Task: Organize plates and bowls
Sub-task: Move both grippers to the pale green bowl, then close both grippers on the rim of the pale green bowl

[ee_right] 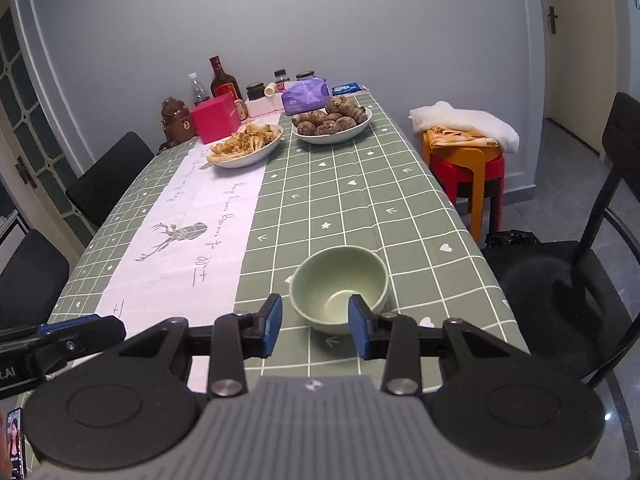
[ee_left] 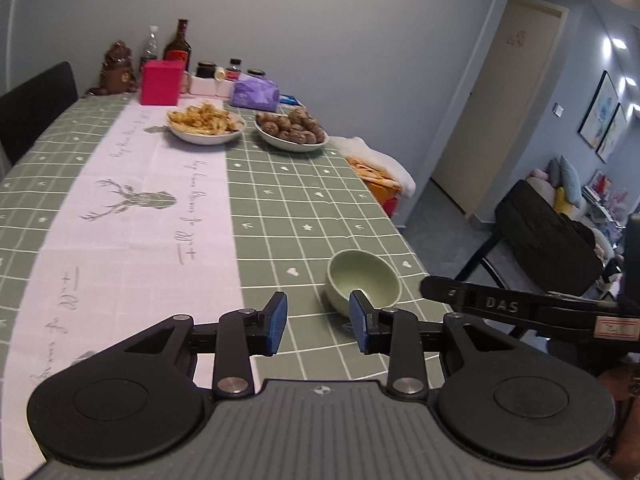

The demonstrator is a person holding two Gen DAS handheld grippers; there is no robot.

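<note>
Green-checked worktop point(ee_right: 360, 200): right gripper point(ee_right: 315, 326) fingers spread wide, holding nothing, just short of the green bowl point(ee_right: 339, 292) near the front edge; left gripper point(ee_left: 319, 322) likewise open and empty, bowl beyond its right finger.

Long table point(ee_right: 360, 208) under a green grid-patterned cloth, with a white runner point(ee_right: 188, 240) printed with a deer and script down its length. Near the front edge, an empty pale green bowl point(ee_right: 340, 292), upright on the green part. Toward the far end, two white plates side by side: fries point(ee_right: 246, 146) at the runner's edge, round brown lumps, possibly taro point(ee_right: 332, 120), on the green. Behind them against the wall, a pink box point(ee_right: 216, 122), a brown bear-shaped jar point(ee_right: 176, 120), a dark liquor bottle point(ee_right: 224, 80), a clear plastic bottle point(ee_right: 197, 88), a purple tissue pack point(ee_right: 306, 96), several small jars point(ee_right: 256, 90).
</note>
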